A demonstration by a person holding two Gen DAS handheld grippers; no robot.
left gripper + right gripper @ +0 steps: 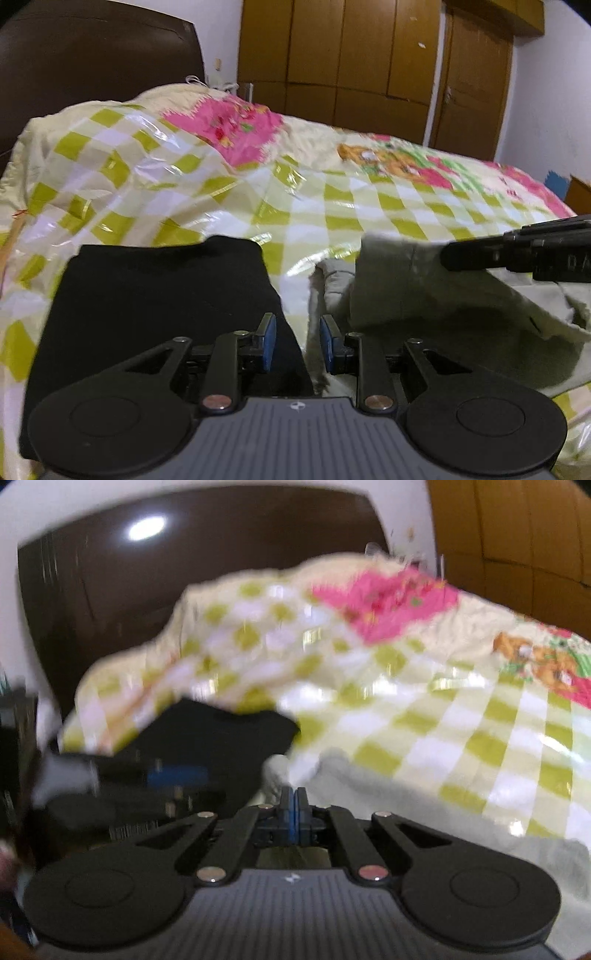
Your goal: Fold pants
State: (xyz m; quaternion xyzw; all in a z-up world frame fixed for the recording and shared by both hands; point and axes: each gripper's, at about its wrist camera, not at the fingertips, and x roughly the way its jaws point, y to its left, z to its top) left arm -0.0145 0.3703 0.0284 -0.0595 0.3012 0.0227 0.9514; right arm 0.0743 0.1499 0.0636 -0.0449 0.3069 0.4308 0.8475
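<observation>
- The left gripper [297, 343], black with blue rubber pads [270, 341], stands with its jaws apart and nothing between them, poised over the gap between two garments.
- The right gripper [292, 814] has its blue pads pressed together; in the left wrist view its black fingers [476, 254] pinch the raised edge of the pale grey-green cotton pants [436, 302].
- Those pants look soft and rumpled, one flap lifted and draped, throwing a dark shadow on the layer below; a frayed hem shows at the right.
- They lie just right of the left gripper, on the glossy yellow-green and white checked plastic sheet [207, 184].
- A flat, matte black folded cloth [159, 295], roughly rectangular, lies to the left, near the pants but apart.
- Beyond sit a cream quilt with pink patches [229, 125], a dark brown headboard [92, 55] and a brown wooden wardrobe [351, 55].
- The right wrist view is motion-blurred.
</observation>
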